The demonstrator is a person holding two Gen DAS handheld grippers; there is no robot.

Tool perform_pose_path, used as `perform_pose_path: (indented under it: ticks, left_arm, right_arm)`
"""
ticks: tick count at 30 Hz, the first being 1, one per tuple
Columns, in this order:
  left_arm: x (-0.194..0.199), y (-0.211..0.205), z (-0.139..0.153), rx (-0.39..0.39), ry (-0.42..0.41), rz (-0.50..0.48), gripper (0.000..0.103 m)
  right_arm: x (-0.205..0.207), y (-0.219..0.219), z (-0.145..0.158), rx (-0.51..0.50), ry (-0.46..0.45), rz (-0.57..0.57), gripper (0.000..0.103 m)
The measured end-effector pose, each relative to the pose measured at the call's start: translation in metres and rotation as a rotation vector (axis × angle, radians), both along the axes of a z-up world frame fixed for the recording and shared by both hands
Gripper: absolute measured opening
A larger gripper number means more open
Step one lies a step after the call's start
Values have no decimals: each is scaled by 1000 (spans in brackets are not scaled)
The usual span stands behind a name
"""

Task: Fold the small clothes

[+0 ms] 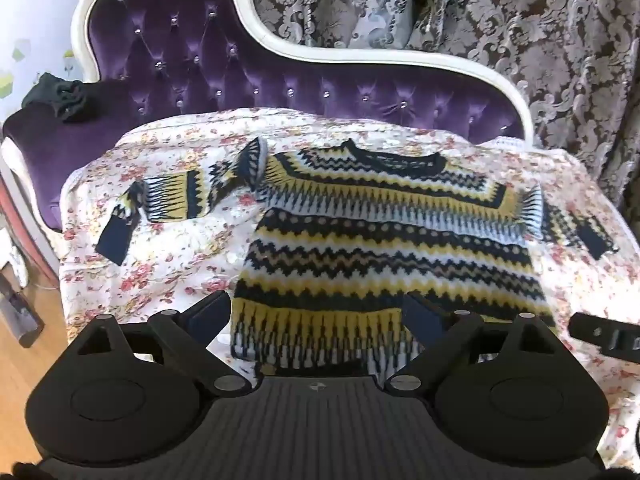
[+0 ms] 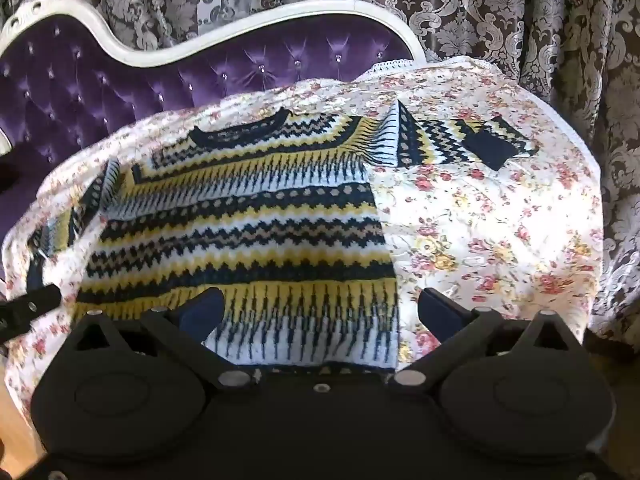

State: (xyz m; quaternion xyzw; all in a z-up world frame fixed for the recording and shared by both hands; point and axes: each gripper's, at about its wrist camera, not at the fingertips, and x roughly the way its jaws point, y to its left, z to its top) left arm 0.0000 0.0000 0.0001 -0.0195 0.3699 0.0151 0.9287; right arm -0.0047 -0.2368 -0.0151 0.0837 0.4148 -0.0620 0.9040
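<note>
A small knitted sweater (image 1: 384, 248) with navy, yellow and white zigzag stripes lies flat, front up, on a floral blanket (image 1: 172, 256). Its collar is at the far side and its hem is nearest me. Its left sleeve (image 1: 176, 200) stretches out and bends down; its right sleeve (image 2: 460, 140) lies bunched beside the shoulder. My left gripper (image 1: 316, 316) is open, just above the hem's left part. My right gripper (image 2: 320, 312) is open above the hem's right corner; the sweater (image 2: 248, 220) fills its view. Neither holds anything.
The blanket (image 2: 500, 240) covers the seat of a purple tufted sofa (image 1: 192, 56) with a white frame. A dark crumpled garment (image 1: 60, 96) sits on the sofa's left arm. Patterned curtains (image 2: 520, 20) hang behind. Wooden floor (image 1: 24, 360) shows at left.
</note>
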Motion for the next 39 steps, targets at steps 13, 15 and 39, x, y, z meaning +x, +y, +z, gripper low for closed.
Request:
perform_pose_path:
  ticks: [13, 15, 39]
  left_arm:
    - [-1, -5, -7, 16, 28, -18, 93]
    - [-1, -6, -6, 17, 35, -20, 93]
    - [-13, -10, 1, 29, 55, -31, 93]
  right_arm:
    - [-2, 2, 0, 52, -60, 19, 102]
    - [-1, 2, 0, 59, -56, 23, 102]
    - [-10, 1, 5, 108, -65, 41, 102]
